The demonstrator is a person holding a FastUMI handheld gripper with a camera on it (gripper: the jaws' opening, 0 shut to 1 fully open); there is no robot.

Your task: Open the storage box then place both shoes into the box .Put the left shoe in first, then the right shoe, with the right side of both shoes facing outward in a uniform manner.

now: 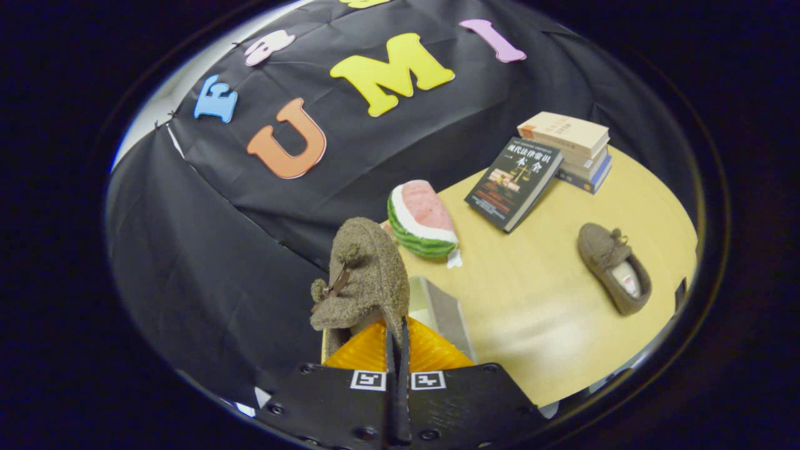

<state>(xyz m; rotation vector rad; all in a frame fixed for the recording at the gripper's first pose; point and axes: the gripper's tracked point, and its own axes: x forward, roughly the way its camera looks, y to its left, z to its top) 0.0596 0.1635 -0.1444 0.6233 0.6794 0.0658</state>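
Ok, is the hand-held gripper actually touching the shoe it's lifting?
Touching. The gripper view shows the hand-held gripper with its fingers closed together on the heel edge of the brown shoe, no gap, held above the storage box.

A watermelon slice (420,220) lies on the pale wooden counter (550,300). Near it a dark book (514,182) leans against a stack of books (572,150).

Gripper (397,340) fingers pinch brown shoe (362,275) (heel edge); second shoe (614,267) on table (537,294)
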